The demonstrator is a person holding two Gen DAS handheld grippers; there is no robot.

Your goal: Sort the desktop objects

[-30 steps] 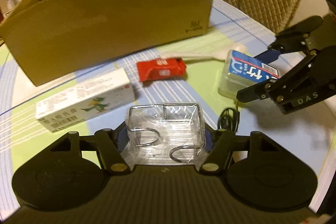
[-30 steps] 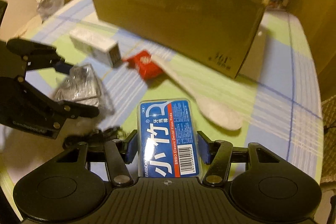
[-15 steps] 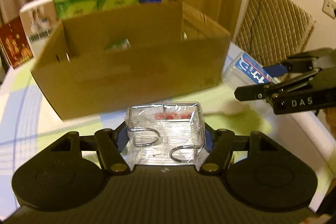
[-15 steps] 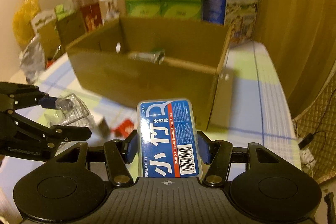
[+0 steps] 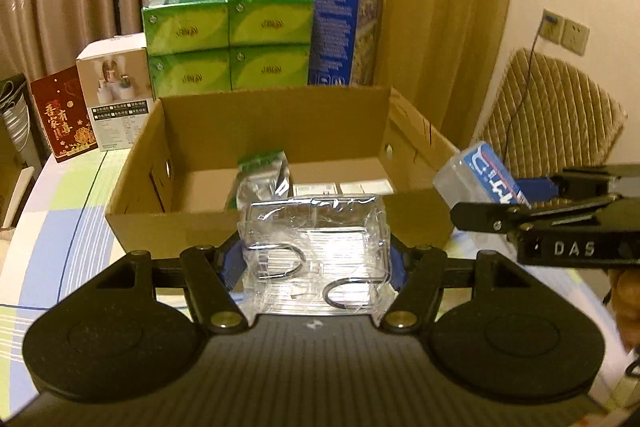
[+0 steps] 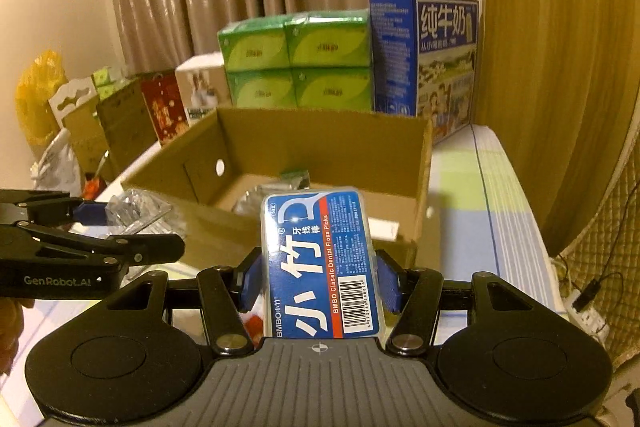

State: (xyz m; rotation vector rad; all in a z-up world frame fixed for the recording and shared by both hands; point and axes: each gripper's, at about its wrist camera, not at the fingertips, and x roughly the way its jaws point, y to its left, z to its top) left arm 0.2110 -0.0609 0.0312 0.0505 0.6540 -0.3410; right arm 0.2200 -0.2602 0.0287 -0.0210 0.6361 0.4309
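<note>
With both tongs loaded, I've L gripper (image 5: 316, 259) pinching clear plastic case (image 5: 316, 247), R gripper (image 6: 320, 275) pinching blue floss-pick box (image 6: 320, 263); brown cardboard carton (image 5: 280, 223) just ahead, some items already inside, these two not yet dropped.

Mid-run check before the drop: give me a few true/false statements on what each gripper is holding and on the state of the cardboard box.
1. The left gripper is shut on a clear plastic pack. True.
2. The right gripper is open, with nothing in it. False: it is shut on a blue dental floss pick box.
3. The cardboard box is open at the top and already has items inside. True: a silver and green pouch and flat white packets lie in it.
4. The green tissue packs are inside the cardboard box. False: they are stacked behind it.
5. Both held items are down inside the box. False: both are in front of its near wall.
</note>
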